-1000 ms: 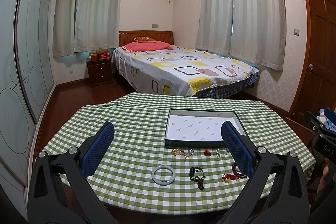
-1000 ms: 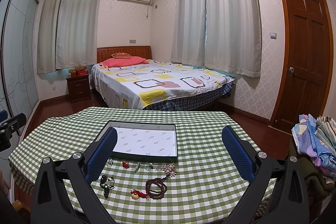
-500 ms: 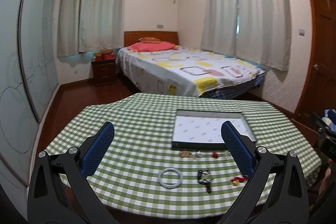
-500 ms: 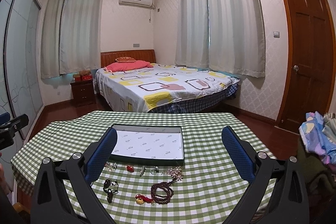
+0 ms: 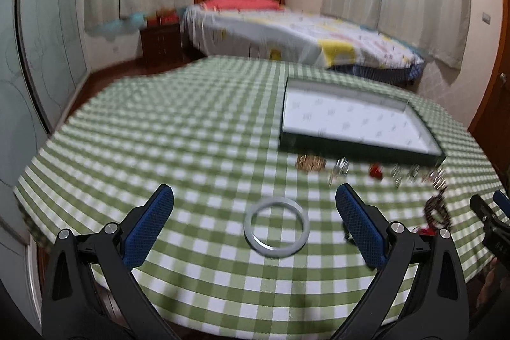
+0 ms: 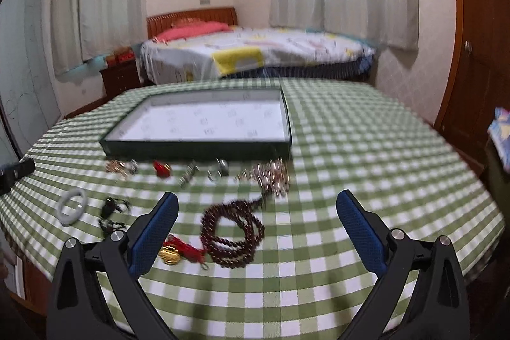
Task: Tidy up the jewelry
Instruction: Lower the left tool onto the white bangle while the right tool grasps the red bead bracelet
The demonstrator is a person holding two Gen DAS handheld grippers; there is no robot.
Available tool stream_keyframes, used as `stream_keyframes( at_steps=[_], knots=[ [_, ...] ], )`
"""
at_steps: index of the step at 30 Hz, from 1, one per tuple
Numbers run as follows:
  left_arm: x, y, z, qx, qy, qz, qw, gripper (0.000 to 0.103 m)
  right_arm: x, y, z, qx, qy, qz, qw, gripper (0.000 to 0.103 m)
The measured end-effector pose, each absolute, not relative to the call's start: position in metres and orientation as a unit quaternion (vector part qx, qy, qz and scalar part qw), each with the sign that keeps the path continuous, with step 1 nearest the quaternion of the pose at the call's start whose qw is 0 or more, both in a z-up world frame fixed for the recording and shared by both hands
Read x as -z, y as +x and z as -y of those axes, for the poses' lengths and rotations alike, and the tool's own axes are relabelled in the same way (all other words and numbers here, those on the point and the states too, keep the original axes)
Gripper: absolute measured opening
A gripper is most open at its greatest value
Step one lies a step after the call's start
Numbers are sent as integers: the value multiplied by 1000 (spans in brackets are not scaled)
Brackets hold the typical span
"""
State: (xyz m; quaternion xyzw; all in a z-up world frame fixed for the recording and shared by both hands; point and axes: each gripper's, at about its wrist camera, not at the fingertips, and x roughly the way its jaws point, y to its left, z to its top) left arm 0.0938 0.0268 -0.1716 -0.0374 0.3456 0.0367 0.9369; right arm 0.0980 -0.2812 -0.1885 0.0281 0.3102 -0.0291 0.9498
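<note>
The left gripper [image 5: 253,206] is spread wide and empty above the green checked tablecloth [image 5: 178,136], with the pale bangle [image 5: 276,227] lying flat between its fingers, just ahead. The right gripper [image 6: 256,212] is likewise released and holds nothing; the dark red bead string [image 6: 234,233] lies between its fingers, nearer the left one, with a gold pendant [image 6: 169,254] beside that finger. The shallow dark tray [image 6: 197,145] sits beyond, small blurred pieces along its near edge.

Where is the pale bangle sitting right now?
The pale bangle lies flat on the checked tablecloth, centred between the open left gripper fingers in the left wrist view, nearer than the tray and left of the dark pendant.
</note>
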Motion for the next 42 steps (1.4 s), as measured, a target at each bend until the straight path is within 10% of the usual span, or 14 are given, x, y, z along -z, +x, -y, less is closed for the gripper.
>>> stream_keyframes(
  at_steps=[15, 19, 42],
  knots=[
    [219, 127, -17, -37, -24, -400, 915, 99, 232, 146, 265, 13, 11, -380, 925, 94],
    [225, 132, -13, -31, -24, -408, 912, 99, 238, 151, 265, 11, 7, -407, 913, 70],
    [240, 145, -6, -26, -14, -434, 901, 99, 239, 123, 287, 0, 14, -405, 914, 39]
  ],
)
